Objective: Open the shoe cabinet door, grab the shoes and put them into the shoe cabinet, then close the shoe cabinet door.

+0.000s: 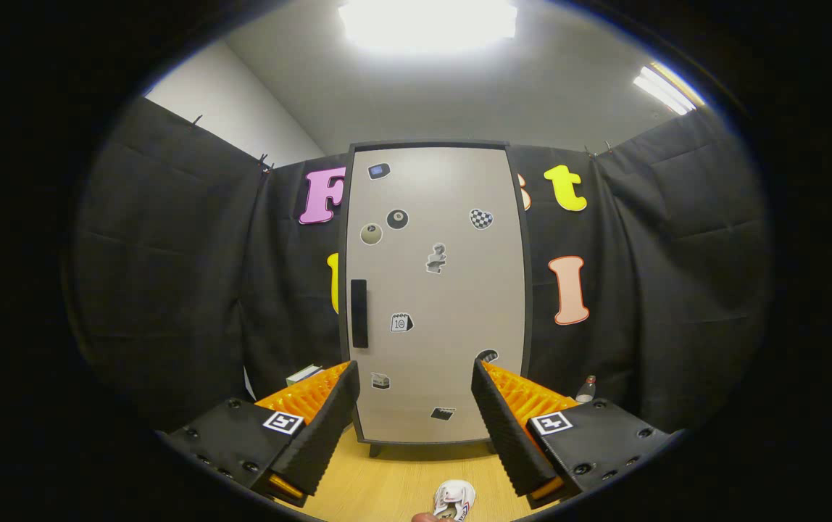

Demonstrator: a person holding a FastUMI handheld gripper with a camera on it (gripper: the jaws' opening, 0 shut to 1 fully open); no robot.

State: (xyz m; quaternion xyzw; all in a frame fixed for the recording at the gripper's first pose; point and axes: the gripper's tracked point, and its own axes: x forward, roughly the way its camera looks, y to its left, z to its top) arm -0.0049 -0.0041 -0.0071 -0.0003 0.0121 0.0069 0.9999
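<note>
A tall shoe cabinet (436,290) stands straight ahead on short legs, its pale door shut and dotted with several stickers. A dark vertical handle (359,313) runs down the door's left side. My gripper (416,395) is open, its fingers spread wide and well short of the cabinet, with nothing between them. A small white shoe (454,500) lies on the wooden floor, close under and between the fingers.
Black cloth walls close in on both sides of the cabinet. A small white box (305,374) sits on the floor left of the cabinet. A little bottle (586,389) stands to its right. Wooden floor (401,478) stretches from the shoe to the cabinet.
</note>
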